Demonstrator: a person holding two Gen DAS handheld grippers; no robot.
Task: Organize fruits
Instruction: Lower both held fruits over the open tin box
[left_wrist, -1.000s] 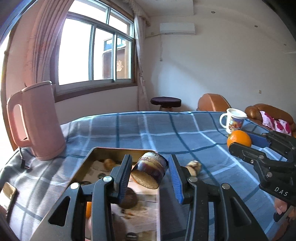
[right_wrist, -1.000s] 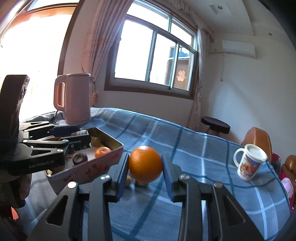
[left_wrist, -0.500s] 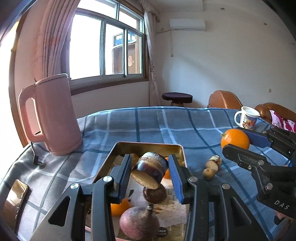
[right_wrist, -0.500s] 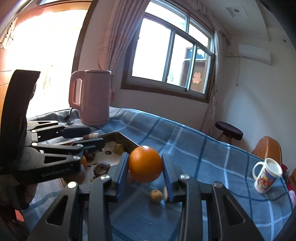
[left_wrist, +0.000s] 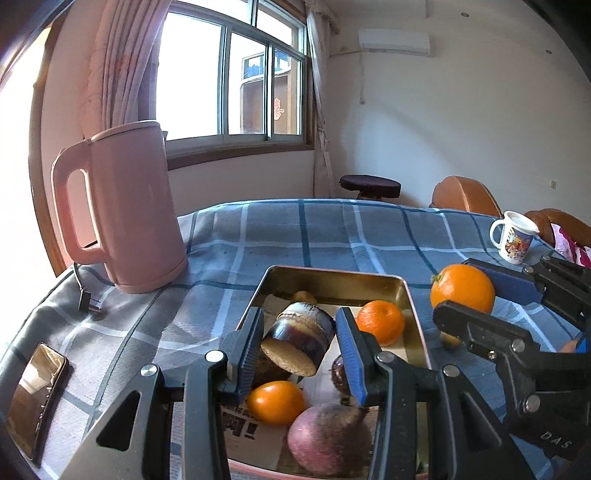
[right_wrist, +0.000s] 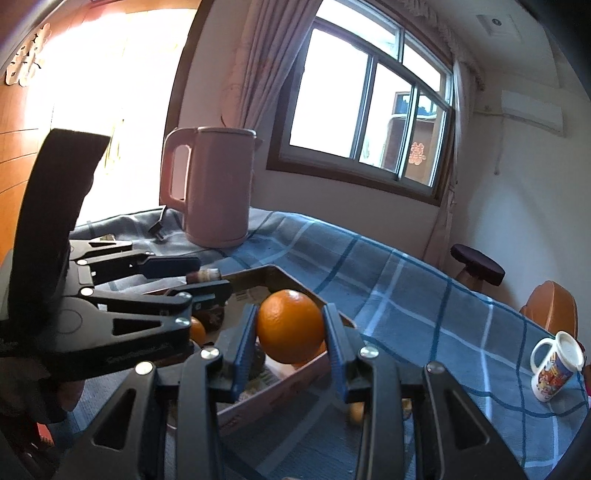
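My left gripper (left_wrist: 300, 341) is shut on a short dark sugarcane piece (left_wrist: 300, 341) and holds it above the gold metal tray (left_wrist: 332, 275). The tray holds two small oranges (left_wrist: 380, 321), a reddish round root (left_wrist: 328, 439) and dark fruits. My right gripper (right_wrist: 290, 332) is shut on a large orange (right_wrist: 290, 326) held over the tray's right rim (right_wrist: 295, 284); it also shows in the left wrist view (left_wrist: 462, 288). Small pale fruits (right_wrist: 356, 411) lie on the cloth beside the tray.
A pink kettle (left_wrist: 122, 206) with its cord stands at the left on the blue checked cloth (left_wrist: 332, 229). A phone (left_wrist: 35, 398) lies at the left edge. A white mug (left_wrist: 513, 236) stands far right. A stool and brown chairs are beyond the table.
Both grippers moved left toward the tray. The sugarcane piece now hangs over the tray's middle, and the large orange has come from over the cloth to over the tray's right rim.
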